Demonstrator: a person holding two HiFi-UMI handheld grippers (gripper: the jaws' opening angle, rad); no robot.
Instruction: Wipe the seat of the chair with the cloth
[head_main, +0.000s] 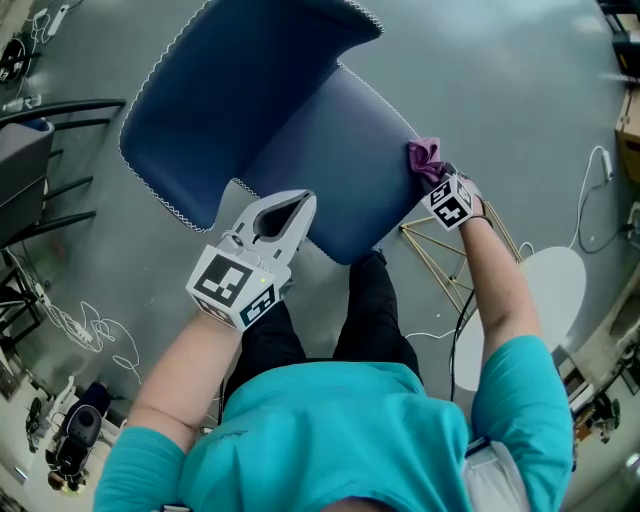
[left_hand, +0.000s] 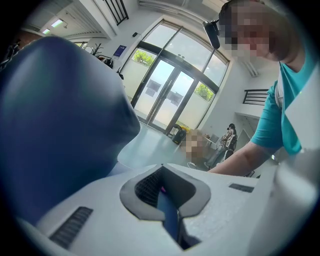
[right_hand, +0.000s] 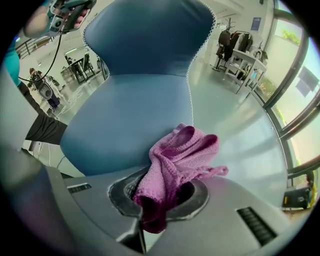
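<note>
The right tongs (right_hand: 159, 202) are clamped on the bunched pink cloth (right_hand: 182, 150), which spills forward from them at the right edge of the chair's blue seat (right_hand: 120, 120). The left tongs (left_hand: 167, 197) are pressed together on nothing and hover by the seat's front edge. Wiping looks barely begun: nearly the whole seat beyond and left of the cloth is yet to be covered.

The cloth (right_hand: 175, 160) sits between the jaws of my right gripper (head_main: 436, 178) at the right edge of the seat (head_main: 340, 160); my left gripper (head_main: 288, 215) is at its front-left edge.
</note>
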